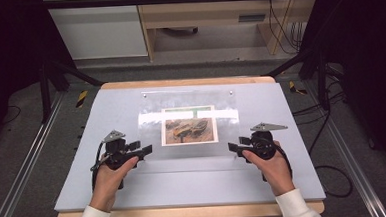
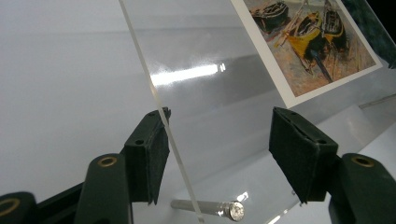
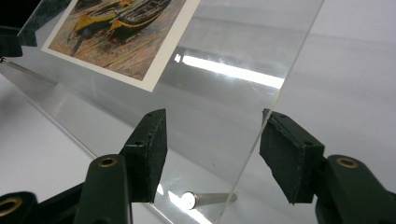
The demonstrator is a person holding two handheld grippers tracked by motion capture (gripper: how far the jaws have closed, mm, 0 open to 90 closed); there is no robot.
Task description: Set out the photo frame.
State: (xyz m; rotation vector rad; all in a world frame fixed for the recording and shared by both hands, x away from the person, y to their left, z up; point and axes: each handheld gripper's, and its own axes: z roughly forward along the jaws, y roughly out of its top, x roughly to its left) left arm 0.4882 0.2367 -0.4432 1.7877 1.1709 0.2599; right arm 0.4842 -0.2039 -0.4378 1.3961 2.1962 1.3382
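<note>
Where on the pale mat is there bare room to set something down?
The pale grey mat is bare left of the clear acrylic panel, right of it, and in the near strip between the person's forearms. It is crowded at the middle: the panel with its boat picture, and the left gripper and right gripper at its side edges.

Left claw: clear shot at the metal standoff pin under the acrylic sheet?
Probably not. In the left gripper view the left claw straddles the edge of the acrylic sheet, and the metal standoff pin lies beneath that sheet, so the sheet blocks a direct grip.
</note>
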